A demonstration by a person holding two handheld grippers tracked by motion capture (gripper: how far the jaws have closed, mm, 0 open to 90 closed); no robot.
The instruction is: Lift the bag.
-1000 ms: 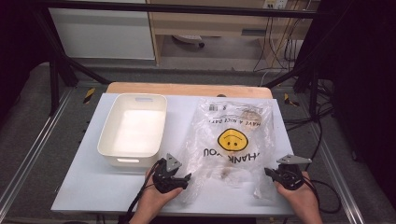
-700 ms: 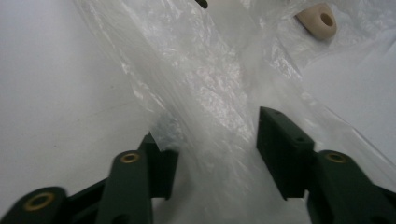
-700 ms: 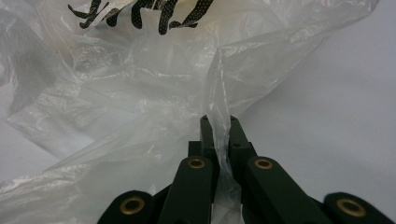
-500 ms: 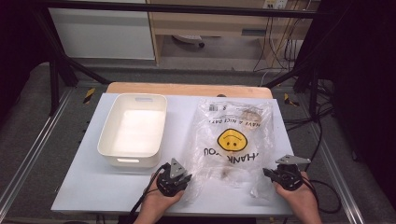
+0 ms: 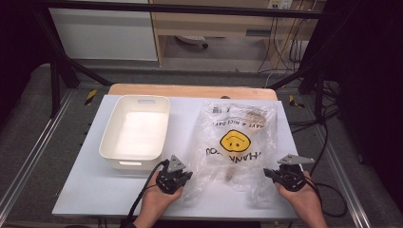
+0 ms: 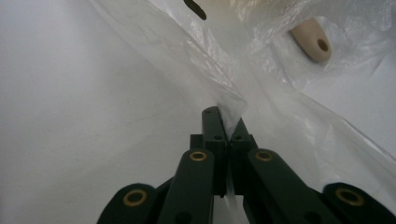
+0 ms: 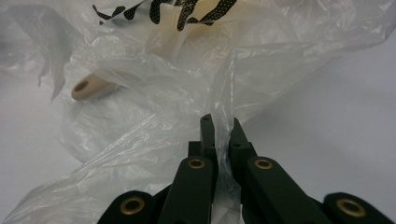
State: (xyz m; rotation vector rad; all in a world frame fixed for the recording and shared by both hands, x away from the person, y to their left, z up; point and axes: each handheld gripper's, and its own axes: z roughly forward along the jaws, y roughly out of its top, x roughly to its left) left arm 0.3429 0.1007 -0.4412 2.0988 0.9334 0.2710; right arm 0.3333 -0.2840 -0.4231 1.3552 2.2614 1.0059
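- Left gripper (image 6: 223, 122): jaws have just been closing and now pinch a fold of the clear plastic bag (image 6: 261, 79) at its near left edge; film is caught between the tips in the left gripper view.
- Right gripper (image 7: 220, 126): jaws pressed together on a strip of the same bag at its near right corner; the film runs down between them in the right gripper view.
- High view: left gripper (image 5: 176, 172) and right gripper (image 5: 277, 174) sit at the bag's (image 5: 237, 147) two near corners, a hand behind each, well apart from one another.
- The bag lies flat on the right half of the table (image 5: 190, 118), its yellow smiley face (image 5: 234, 141) and black lettering reading upside down from the person's side.
- The gripper views add what the high view blurs: a pale, rounded handle end with a hole (image 6: 312, 41) inside the bag, past the left gripper's tips; the right gripper view catches it (image 7: 91, 87) to the upper left, under crumpled film.
- The high view alone gives the layout: a white bin (image 5: 137, 130) stands on the table's left half, beside the bag, not touching it.
- Surface: white tabletop, a wooden edge (image 5: 190, 90) along the far side.
- Room: dark metal frame, grey floor, cables at far right, pale cabinets beyond.
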